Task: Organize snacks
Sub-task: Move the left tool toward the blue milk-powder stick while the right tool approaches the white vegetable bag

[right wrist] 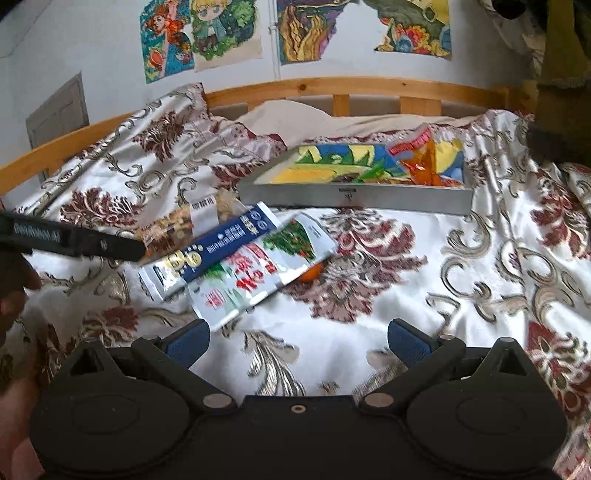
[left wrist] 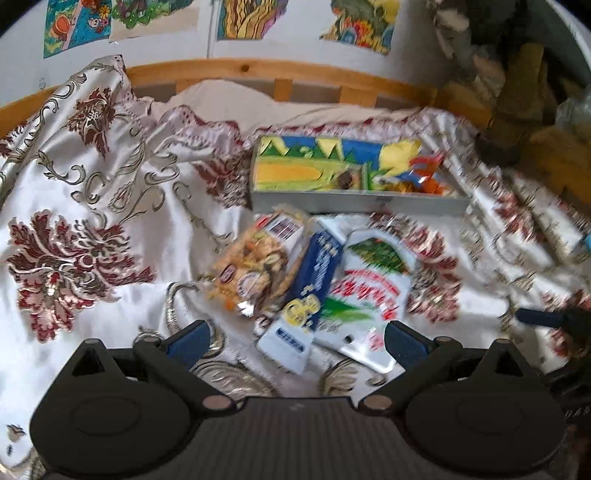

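Snack packets (left wrist: 314,280) lie heaped on my floral bedspread (left wrist: 110,206), in front of the grey tray (left wrist: 354,201).
My left tongs (left wrist: 295,341) gape just short of them; my right tongs (right wrist: 297,341) gape, empty, packets ahead-left.

A home bedroom: a wooden bed frame (right wrist: 332,86) holds a floral satin bedspread (right wrist: 424,295) and a pillow (right wrist: 295,114), below colourful cartoon posters (right wrist: 199,33) taped to the white wall (right wrist: 92,44).

left wrist: low, near packets (left wrist: 314,284) | right wrist: rightward (shared tray (right wrist: 354,201))
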The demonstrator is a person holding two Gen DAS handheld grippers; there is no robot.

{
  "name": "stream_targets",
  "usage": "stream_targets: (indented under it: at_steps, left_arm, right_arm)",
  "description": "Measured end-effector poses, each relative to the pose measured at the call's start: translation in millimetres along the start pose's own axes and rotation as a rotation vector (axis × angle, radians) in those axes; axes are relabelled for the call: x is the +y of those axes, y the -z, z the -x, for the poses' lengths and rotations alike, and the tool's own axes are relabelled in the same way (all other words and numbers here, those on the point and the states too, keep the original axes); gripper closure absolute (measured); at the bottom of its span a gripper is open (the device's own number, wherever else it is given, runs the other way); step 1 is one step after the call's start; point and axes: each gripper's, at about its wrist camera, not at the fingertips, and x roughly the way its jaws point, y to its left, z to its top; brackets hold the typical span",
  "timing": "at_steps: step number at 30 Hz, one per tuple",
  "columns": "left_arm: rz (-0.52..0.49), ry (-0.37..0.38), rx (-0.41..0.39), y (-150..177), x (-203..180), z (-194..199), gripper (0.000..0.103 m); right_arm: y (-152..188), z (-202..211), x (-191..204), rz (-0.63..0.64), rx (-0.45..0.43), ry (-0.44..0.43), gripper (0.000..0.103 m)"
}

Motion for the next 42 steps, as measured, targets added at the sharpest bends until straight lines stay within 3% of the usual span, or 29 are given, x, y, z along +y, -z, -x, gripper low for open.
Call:
stream_targets:
  at_steps: [2,10,12,18,26,27,29,34,36,40,42]
  left_arm:
    - [-0.040,0.004,0.038,-1,-2,-3,0.001]
    - [-0.131,0.034,0.035,3,-9,-3,0.001]
    - [-0.192,0.054,0.061,0,-13,-6,0.001]
    - [-0.380,0.102,0.107,-9,-30,-15,0.001]
    - [-0.395,0.147,0.131,-14,-39,-32,0.010]
    - [-0.392,0.146,0.134,-13,-39,-33,0.010]
    - [-0.384,0.134,0.135,-12,-39,-35,0.010]
    - [-0.365,0.079,0.151,-11,-40,-40,0.014]
    - [-0.365,0.047,0.156,-11,-42,-41,0.016]
    - [-0.373,0.035,0.161,-9,-42,-43,0.016]
    - [-0.387,0.039,0.148,-9,-42,-43,0.016]
  right_arm:
    - [-5,-6,3,0.013,0.010,0.005,0.007]
    - [-19,-31,12,0.058,0.023,-0.068,0.015]
    - [-23,-40,13,0.059,0.030,-0.085,0.017]
    - [-29,-68,6,0.002,0.093,-0.134,0.037]
    - [-36,-98,-13,-0.179,0.142,-0.256,0.052]
    - [-37,-101,-14,-0.203,0.143,-0.262,0.052]
    - [-37,-105,-17,-0.229,0.139,-0.252,0.063]
    - [-36,-102,-22,-0.267,0.126,-0.243,0.072]
    - [-35,-101,-24,-0.284,0.130,-0.245,0.073]
    - [-31,-105,-28,-0.308,0.149,-0.254,0.054]
    - [-29,-107,-29,-0.321,0.150,-0.265,0.052]
